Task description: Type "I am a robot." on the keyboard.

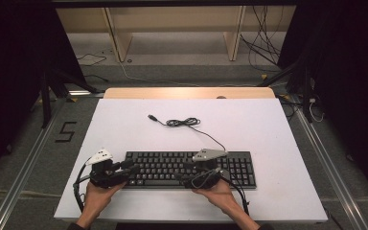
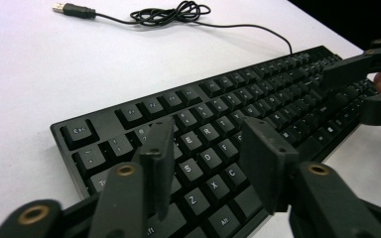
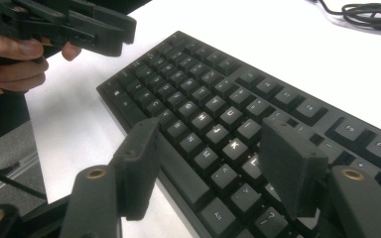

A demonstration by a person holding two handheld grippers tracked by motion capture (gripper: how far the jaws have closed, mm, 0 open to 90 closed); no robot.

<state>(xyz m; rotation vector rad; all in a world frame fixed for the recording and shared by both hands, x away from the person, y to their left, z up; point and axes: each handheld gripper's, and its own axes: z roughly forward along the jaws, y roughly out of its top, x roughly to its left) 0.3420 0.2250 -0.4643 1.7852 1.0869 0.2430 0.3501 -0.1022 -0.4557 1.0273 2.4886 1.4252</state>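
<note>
We observe even overhead lighting on the white table (image 1: 268, 129), dark surroundings, and softly blurred near jaws in both gripper views.

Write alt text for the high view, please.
A person holds two grippers over a black keyboard on a white table: left gripper above its left end, right gripper above its middle. The keyboard's cable lies coiled behind it.

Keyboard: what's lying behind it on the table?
Behind the keyboard, its cable lies in a loose coil on the white table, ending in a USB plug. Nothing covers it.
</note>
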